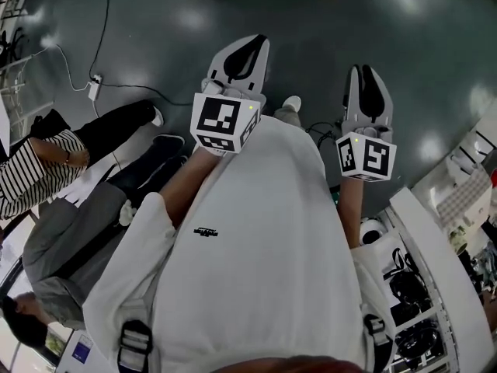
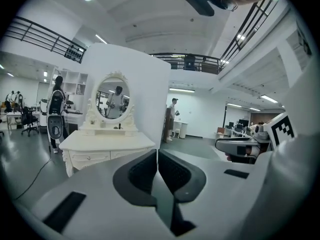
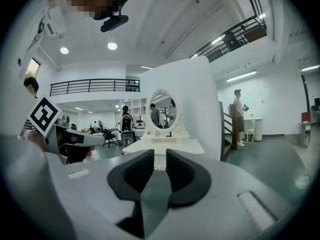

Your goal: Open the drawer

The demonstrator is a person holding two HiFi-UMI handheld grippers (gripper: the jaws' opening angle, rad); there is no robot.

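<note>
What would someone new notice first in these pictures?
An ornate white dressing table with an oval mirror stands ahead against a white partition in both gripper views. In the head view, the left tool and right tool, each bearing a marker cube, are held out over dark floor.

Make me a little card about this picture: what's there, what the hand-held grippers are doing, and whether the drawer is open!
Place: big indoor hall
Furniture: white dressing table with oval mirror
Drawers: look shut
Left hand-held gripper: jaws together, empty
Right hand-held gripper: jaws slightly apart, empty
Reach: neither gripper touches the table yet
</note>
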